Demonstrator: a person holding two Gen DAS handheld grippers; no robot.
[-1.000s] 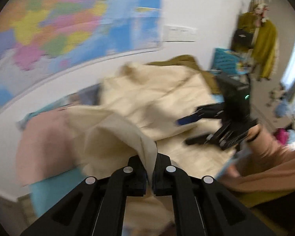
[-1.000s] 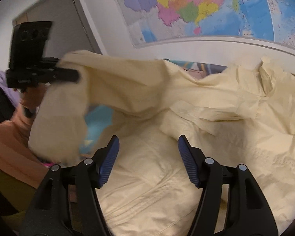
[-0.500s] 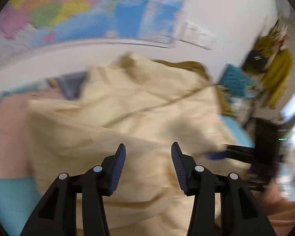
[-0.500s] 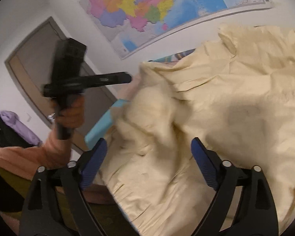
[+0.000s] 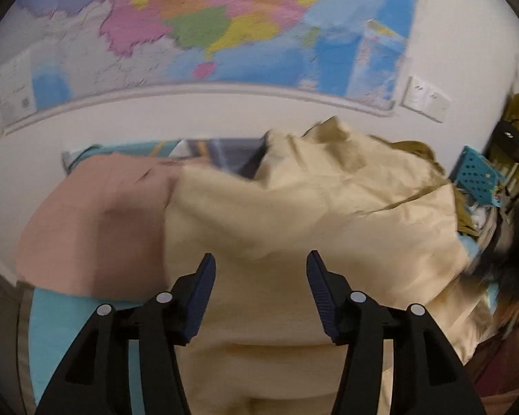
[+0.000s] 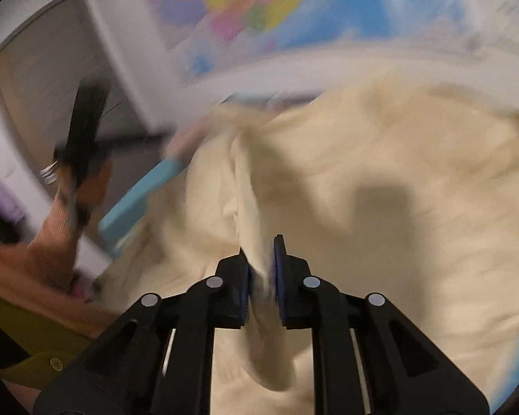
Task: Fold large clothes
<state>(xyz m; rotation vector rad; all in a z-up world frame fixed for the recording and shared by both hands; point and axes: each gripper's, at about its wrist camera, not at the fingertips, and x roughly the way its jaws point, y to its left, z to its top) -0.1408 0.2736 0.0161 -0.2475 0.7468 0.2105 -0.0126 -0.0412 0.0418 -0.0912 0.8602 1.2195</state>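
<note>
Change noted: the grip on the cream garment [image 5: 315, 214] has passed from one side to the other. A second ago the left tongs [image 5: 259, 269] pinched a fold of it and the right tongs [image 6: 261, 245] stood spread above it. Half a second ago both were spread. Now the left tongs are spread wide with nothing between the pads, hovering over the cloth, while the right tongs are pressed together on a raised ridge of the cream fabric. My reading is that one fold has been laid and released and the next edge is being taken up; the folding is under way, not complete.

Cream garment: large, lying heaped across the bed and covering most of it. Woven, matte, light in body, with soft creases and a few sharper crease lines on the far side. A collar-like peak stands up at the far edge, near the wall. The ridge in the right tongs rises as a narrow upright pleat.

Pink cloth [image 5: 97, 221]: flat, smooth, to the left of the cream garment, its edge tucked under or against it; I cannot tell which.

Bed [image 5: 52, 314]: turquoise cover, showing only at the near left edge and the corner.

Olive garment [image 5: 418, 150]: a small bunched portion visible behind the cream heap.

The right wrist view is heavily blurred; finer surface detail there is not reportable.
</note>
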